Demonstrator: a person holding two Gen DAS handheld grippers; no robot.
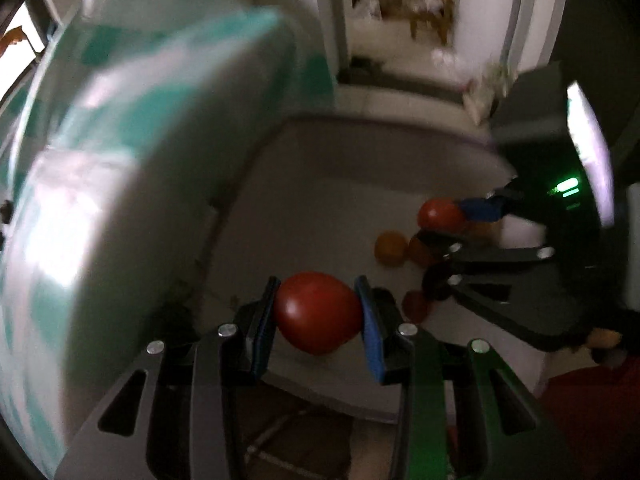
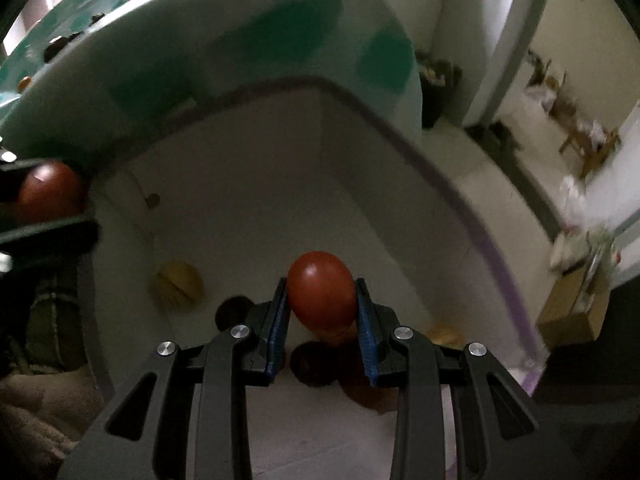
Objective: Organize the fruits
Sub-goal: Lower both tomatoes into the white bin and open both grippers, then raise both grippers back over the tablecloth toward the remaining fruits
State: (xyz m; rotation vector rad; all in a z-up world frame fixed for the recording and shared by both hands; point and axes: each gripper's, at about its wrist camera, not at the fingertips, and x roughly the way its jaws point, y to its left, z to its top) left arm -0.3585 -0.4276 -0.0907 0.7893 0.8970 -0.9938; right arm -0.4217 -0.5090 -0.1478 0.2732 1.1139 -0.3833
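My left gripper [image 1: 318, 312] is shut on a red round fruit [image 1: 318, 314] and holds it above the open white bin [image 1: 360, 140]. My right gripper [image 2: 322, 300] is shut on another red fruit [image 2: 322, 292] over the same bin [image 2: 400, 132]; it also shows in the left wrist view [image 1: 460, 220] with its fruit [image 1: 440, 214]. Orange fruits [image 1: 390, 249] and a dark one [image 1: 436, 286] lie on the bin floor. In the right wrist view a yellow-orange fruit [image 2: 180, 284] and dark fruits [image 2: 312, 364] lie below. The left gripper's fruit [image 2: 48, 192] shows at the left edge.
The bin's white and teal lid [image 1: 120, 160] stands raised at the left, also in the right wrist view [image 2: 200, 60]. A tiled floor, a cardboard box [image 2: 572, 312] and clutter lie beyond the bin. A green light [image 1: 568, 188] glows on the right device.
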